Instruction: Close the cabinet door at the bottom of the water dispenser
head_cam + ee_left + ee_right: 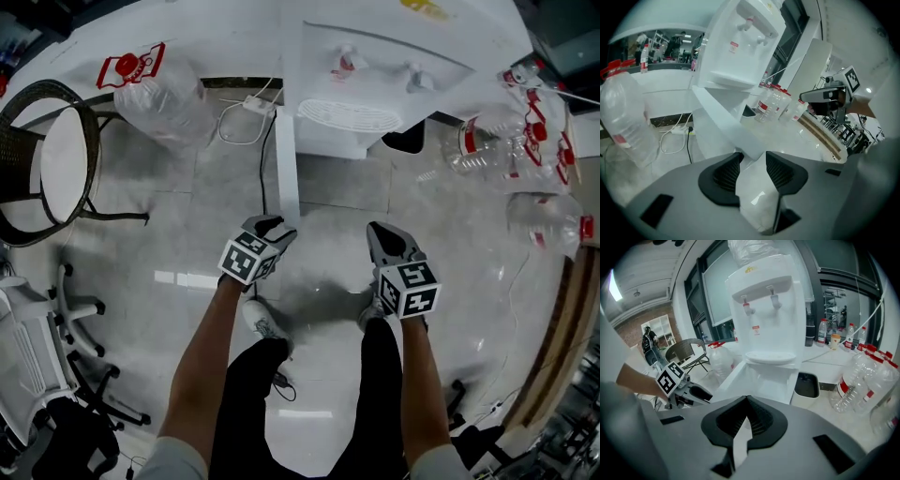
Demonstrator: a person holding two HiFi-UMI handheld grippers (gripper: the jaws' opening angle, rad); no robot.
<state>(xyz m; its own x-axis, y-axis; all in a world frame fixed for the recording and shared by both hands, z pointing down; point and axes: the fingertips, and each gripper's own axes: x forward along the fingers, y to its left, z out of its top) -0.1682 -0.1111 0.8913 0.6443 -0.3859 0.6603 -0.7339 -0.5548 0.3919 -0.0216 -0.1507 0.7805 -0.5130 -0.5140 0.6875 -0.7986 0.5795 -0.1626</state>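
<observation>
The white water dispenser (pixel 375 66) (pixel 740 42) (pixel 768 310) stands ahead of me. Its bottom cabinet door (pixel 287 178) (pixel 719 117) (pixel 729 378) is swung wide open and juts toward me, edge-on in the head view. My left gripper (pixel 274 225) (pixel 751 161) is open, and the door's free edge reaches into the gap at its fingertips. I cannot tell whether a pad touches it. My right gripper (pixel 380 232) (pixel 747 401) is shut on nothing. It hovers over the floor to the right of the door, in front of the open cabinet.
Large empty water bottles lie at the left (pixel 164 94) and the right (pixel 487 141) of the dispenser. A power strip with cables (pixel 253 103) sits behind the door. A wicker chair (pixel 47 159), an office chair (pixel 37 347) and a dark bin (pixel 813 383) stand nearby.
</observation>
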